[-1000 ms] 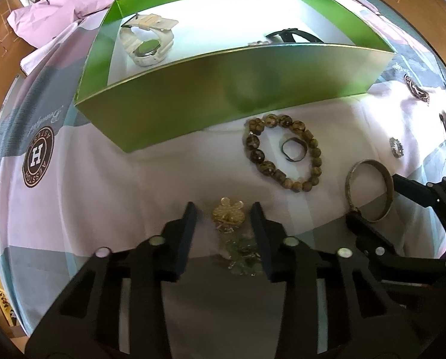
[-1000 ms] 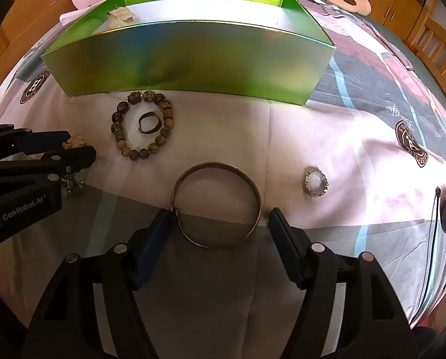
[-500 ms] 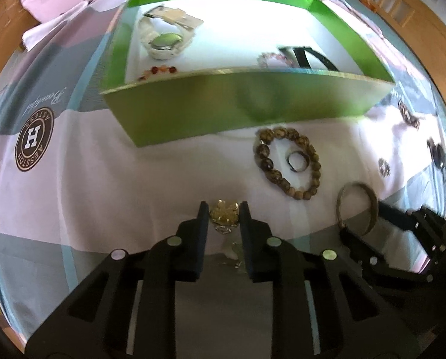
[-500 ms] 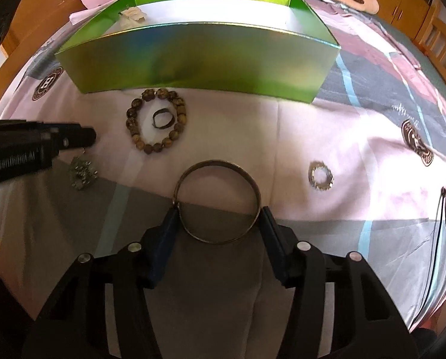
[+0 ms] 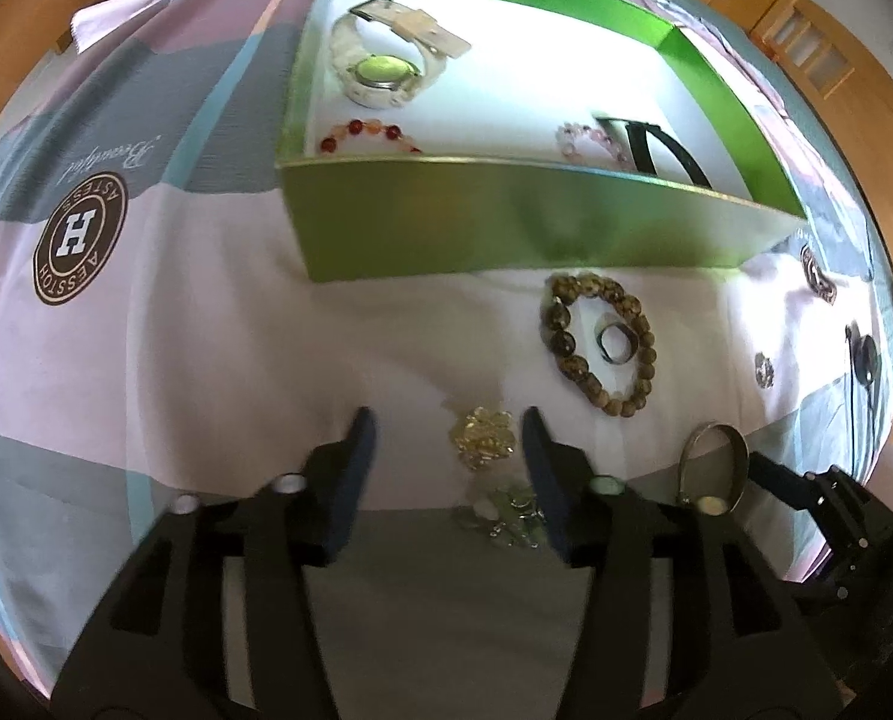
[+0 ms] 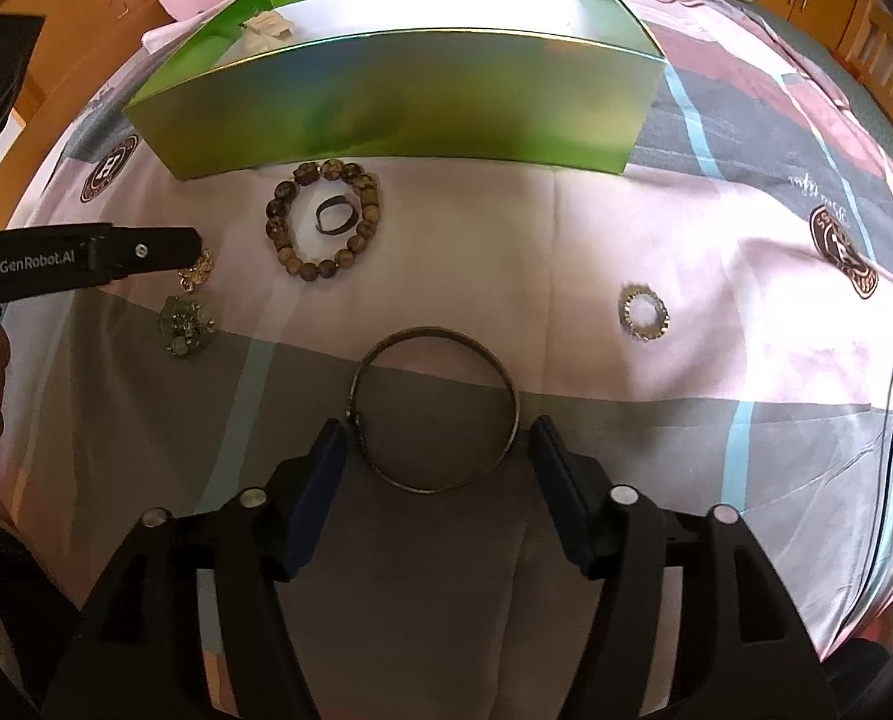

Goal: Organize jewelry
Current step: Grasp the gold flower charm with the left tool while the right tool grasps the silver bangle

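In the left wrist view, the left gripper (image 5: 446, 438) stands over a gold brooch (image 5: 483, 437) that lies on the bed sheet (image 5: 206, 330) in front of the green box (image 5: 506, 228). Its jaws are opening, the brooch lies between them nearer the right finger, and neither pad touches it. Just nearer the camera than the brooch lies a pale green beaded piece (image 5: 506, 516), partly hidden by the right finger. The box already holds a white watch (image 5: 386, 69), a red bead bracelet (image 5: 368, 135), a pink bead bracelet (image 5: 587, 141) and a black band (image 5: 656, 150). A brown bead bracelet (image 5: 599, 342) with a dark ring (image 5: 615, 343) inside it lies just before the box's near wall. In the right wrist view, the right gripper (image 6: 434, 450) straddles a metal bangle (image 6: 437, 408) lying flat on the sheet, well in front of the box; its jaws are opening, and both pads stand just clear of the rim, so nothing is held. A small beaded ring (image 6: 644, 312) lies apart to the right of the bangle. The step in hand looks like picking up pieces left outside the box, with neither grasp made. Next, each gripper would probably need to close squarely on its piece, the left one centred better on the brooch, then lift and carry over the near wall into the box.
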A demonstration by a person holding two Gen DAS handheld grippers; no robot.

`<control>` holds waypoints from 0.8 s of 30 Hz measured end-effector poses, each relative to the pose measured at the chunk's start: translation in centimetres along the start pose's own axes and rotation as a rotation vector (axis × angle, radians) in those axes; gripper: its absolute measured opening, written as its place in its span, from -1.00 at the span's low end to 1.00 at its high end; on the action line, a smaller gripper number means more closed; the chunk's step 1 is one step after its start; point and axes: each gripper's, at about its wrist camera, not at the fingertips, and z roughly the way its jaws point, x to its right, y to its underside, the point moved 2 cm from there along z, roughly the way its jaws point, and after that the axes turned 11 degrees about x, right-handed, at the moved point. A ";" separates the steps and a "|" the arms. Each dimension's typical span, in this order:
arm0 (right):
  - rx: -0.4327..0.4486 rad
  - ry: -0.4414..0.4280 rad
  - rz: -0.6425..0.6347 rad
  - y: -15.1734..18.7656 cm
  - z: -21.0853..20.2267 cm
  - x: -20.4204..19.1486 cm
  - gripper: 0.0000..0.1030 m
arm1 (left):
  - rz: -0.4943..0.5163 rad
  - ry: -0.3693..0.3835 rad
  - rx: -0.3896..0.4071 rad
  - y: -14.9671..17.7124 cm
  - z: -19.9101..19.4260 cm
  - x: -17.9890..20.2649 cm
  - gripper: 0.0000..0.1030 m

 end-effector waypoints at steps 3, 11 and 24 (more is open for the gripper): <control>0.014 0.020 -0.027 -0.4 0.2 -0.7 0.22 | 0.023 -0.011 -0.008 0.2 0.4 0.6 0.10; 0.030 0.074 -0.083 -0.9 1.2 -1.8 0.22 | 0.069 -0.046 -0.013 0.5 1.0 1.3 0.06; 0.038 0.058 -0.045 -0.8 0.8 -1.1 0.17 | 0.062 -0.054 0.025 -0.1 -0.2 1.0 -0.60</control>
